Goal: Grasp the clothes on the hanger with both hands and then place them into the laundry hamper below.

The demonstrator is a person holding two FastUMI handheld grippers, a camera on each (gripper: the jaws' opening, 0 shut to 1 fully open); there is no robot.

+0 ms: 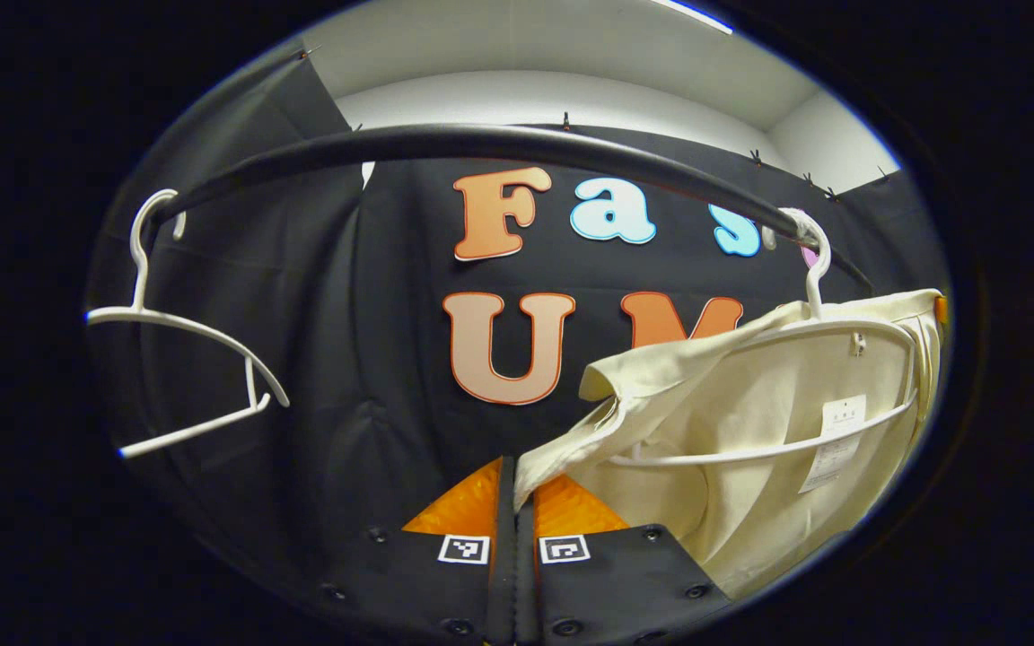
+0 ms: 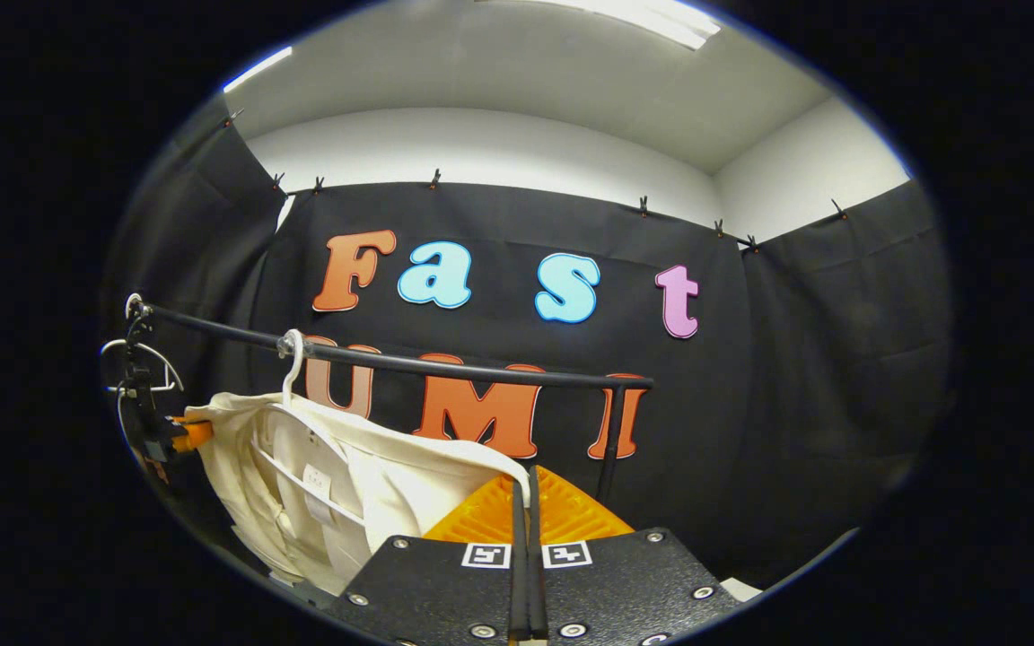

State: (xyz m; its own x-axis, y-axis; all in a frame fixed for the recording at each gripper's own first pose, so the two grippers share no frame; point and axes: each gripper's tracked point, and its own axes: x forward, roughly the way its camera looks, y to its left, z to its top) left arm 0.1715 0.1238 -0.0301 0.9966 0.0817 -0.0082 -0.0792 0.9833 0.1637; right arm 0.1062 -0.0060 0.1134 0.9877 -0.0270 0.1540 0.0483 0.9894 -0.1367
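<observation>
Hanging on a white hanger (image 1: 818,377) from the black rail (image 1: 481,144), the cream garment (image 1: 750,449) looks light, soft and floppy (likely to slump). Both the left gripper (image 1: 517,498) and right gripper (image 2: 526,493) have fingers together, each pinching a shoulder edge.

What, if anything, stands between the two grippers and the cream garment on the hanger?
Nothing visible does. The left gripper is shut on an edge of the cream garment, and the right gripper on another edge. The garment still hangs on its white hanger from the black rail. The hamper below is not visible.
</observation>
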